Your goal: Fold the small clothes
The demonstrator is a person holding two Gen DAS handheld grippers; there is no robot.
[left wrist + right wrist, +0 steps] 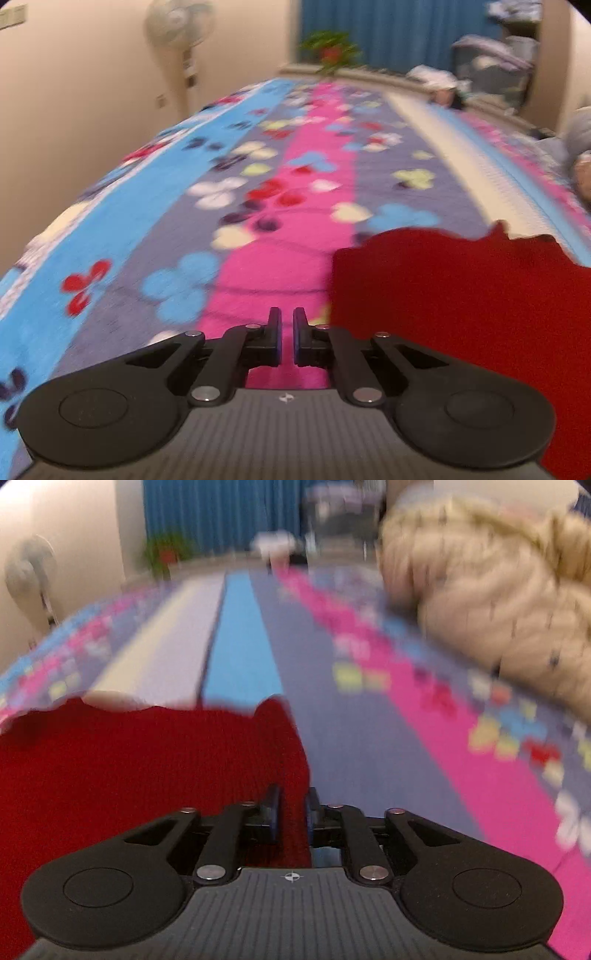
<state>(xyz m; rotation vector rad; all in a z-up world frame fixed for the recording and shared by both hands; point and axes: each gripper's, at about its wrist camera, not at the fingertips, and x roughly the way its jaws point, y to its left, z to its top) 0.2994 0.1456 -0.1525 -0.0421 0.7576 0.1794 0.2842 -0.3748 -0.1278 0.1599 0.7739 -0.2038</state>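
In the left wrist view, the left gripper (pixel 287 321) is seen nearly closed, a thin gap between its fingers and nothing held; the red garment (pixel 461 302), a matte knit with a ragged far edge, lies just beside it to the right on the fleecy flower-printed blanket (pixel 184 221), probably spread flat there for folding. In the right wrist view, the right gripper (pixel 291 805) is seen partly open with the garment's ribbed right edge between its fingers; whether the pads press on it cannot be told. A beige fluffy heap (pixel 487 590) is blurred beyond.
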